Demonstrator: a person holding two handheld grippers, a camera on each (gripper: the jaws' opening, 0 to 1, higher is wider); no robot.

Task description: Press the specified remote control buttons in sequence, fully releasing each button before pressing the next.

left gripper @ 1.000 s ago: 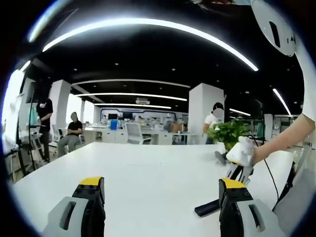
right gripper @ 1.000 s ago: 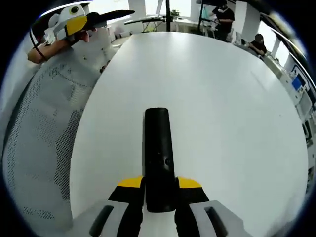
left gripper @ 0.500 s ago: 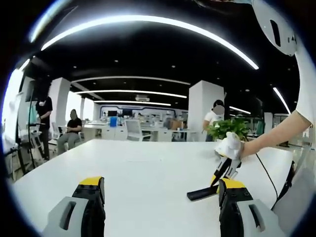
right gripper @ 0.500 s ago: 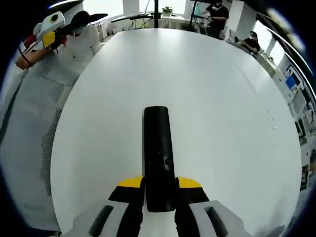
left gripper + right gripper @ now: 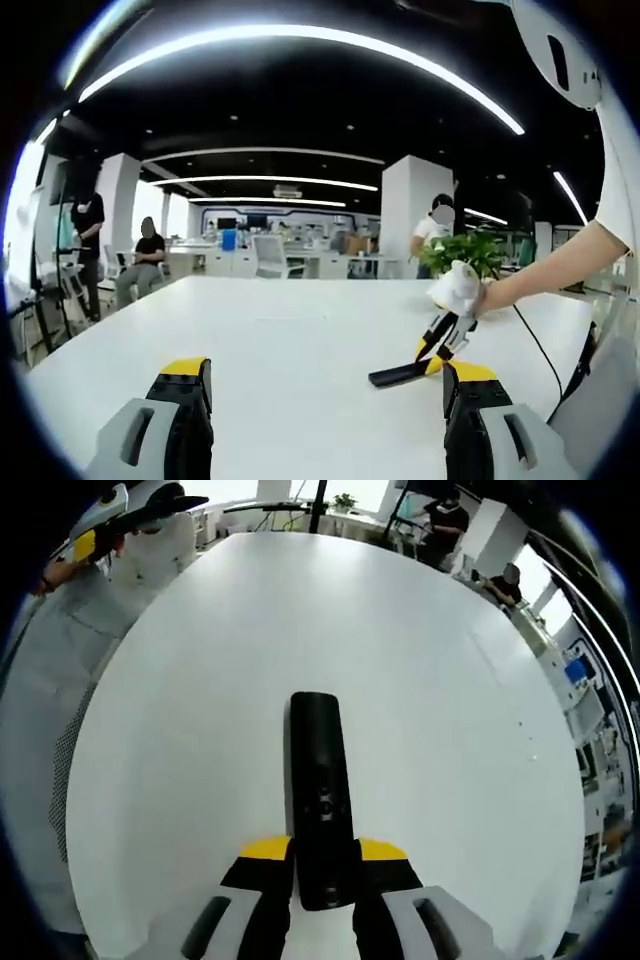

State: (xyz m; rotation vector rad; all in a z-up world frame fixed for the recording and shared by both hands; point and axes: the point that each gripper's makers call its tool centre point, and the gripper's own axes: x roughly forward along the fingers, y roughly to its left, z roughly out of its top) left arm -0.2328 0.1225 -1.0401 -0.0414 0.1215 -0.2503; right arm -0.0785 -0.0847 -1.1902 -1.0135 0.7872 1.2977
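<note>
Two grippers are in my hands above a big white table (image 5: pixel 420 680) in an open office. The tabletop around my work looks bare, so nothing appears to stand in my way. Across the room, well apart from me, two people (image 5: pixel 150 262) wait by desks at one side, another stands beside a white pillar (image 5: pixel 408 225), and a green potted plant (image 5: pixel 462 258) sits at the table's far edge. My right gripper (image 5: pixel 322 865) has its yellow-tipped jaws closed on the near end of a long black remote (image 5: pixel 320 790), which points straight away from me, button face up. I judge I am holding it this way so the buttons stay in view and steady for pressing. In the left gripper view that same right gripper (image 5: pixel 445 335) shows off to the right, with the remote (image 5: pixel 398 374) held low, close over the table; I cannot tell if it touches. My left gripper (image 5: pixel 325 400) hangs with its jaws spread wide and nothing between them, so I judge no button is being pressed.
</note>
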